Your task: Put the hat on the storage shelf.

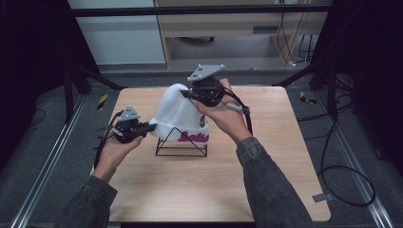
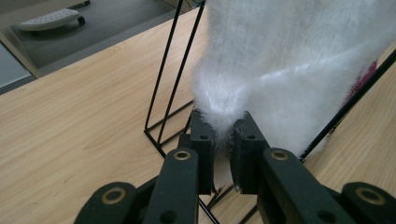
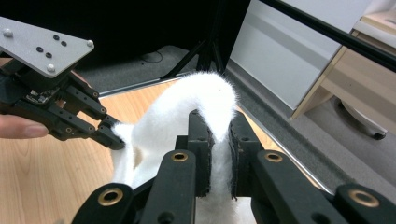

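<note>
Draping a white fuzzy beanie (image 1: pixel 177 116) over a black wire stand (image 1: pixel 182 142) at mid-table.
Left gripper (image 1: pixel 151 127) clamped on the hem's left edge, right gripper (image 1: pixel 186 93) pinched on the crown, likely to spread the fabric and settle it squarely onto the frame, pink lettering facing forward.

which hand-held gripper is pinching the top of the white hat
The right hand-held gripper pinches the top of the hat; the left hand-held gripper grips its lower edge near the wire stand.
</note>
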A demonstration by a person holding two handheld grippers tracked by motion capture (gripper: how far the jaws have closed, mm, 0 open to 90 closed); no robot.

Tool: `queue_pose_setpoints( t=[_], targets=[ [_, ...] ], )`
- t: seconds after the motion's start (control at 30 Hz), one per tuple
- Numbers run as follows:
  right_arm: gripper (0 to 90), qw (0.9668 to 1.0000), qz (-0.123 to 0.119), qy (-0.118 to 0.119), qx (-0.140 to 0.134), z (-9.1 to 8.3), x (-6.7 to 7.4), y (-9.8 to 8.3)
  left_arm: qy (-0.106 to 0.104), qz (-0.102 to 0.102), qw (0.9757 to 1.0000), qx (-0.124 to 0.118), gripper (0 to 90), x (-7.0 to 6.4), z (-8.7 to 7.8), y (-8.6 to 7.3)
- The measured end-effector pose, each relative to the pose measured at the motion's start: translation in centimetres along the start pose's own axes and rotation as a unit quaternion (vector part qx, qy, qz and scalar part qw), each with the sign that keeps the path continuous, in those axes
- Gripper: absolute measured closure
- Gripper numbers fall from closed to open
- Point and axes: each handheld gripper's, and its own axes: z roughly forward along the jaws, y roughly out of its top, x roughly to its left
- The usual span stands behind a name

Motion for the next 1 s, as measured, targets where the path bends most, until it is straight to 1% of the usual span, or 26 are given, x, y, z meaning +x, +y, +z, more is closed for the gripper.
queue_pose_setpoints(
  t=[0.13, 0.3, 0.43, 0.53, 0.67, 0.77, 1.0],
  targets=[
    [82.3, 0.9999, -0.002, 0.006, 0.012, 0.2, 0.3, -0.6, -0.003, -0.008, 1.0, 0.0, 80.8, 0.0, 0.3, -0.9],
    [82.2, 0.9998, 0.0, 0.012, 0.014, 0.7, 0.6, -0.9, -0.005, -0.008, 1.0, 0.002, 80.8, 0.0, 0.4, -1.7],
    [82.2, 0.9996, -0.002, 0.016, 0.023, 1.2, 0.9, -1.2, -0.005, -0.013, 0.9999, 0.007, 80.9, 0.2, 0.5, -2.2],
    [82.2, 0.9995, -0.002, 0.019, 0.025, 1.4, 1.0, -1.3, -0.006, -0.012, 0.9999, 0.009, 81.0, 0.2, 0.5, -2.4],
    [82.2, 0.9993, 0.0, 0.021, 0.031, 1.7, 1.2, -1.6, -0.006, -0.016, 0.9998, 0.013, 81.1, 0.3, 0.7, -2.8],
    [82.2, 0.9992, -0.001, 0.023, 0.033, 1.8, 1.5, -1.9, -0.003, -0.011, 0.9998, 0.019, 81.1, 0.3, 0.7, -3.0],
    [82.2, 0.9988, 0.001, 0.028, 0.04, 2.2, 1.7, -2.4, -0.004, -0.017, 0.9996, 0.024, 81.4, 0.4, 0.9, -3.8]
  ],
)
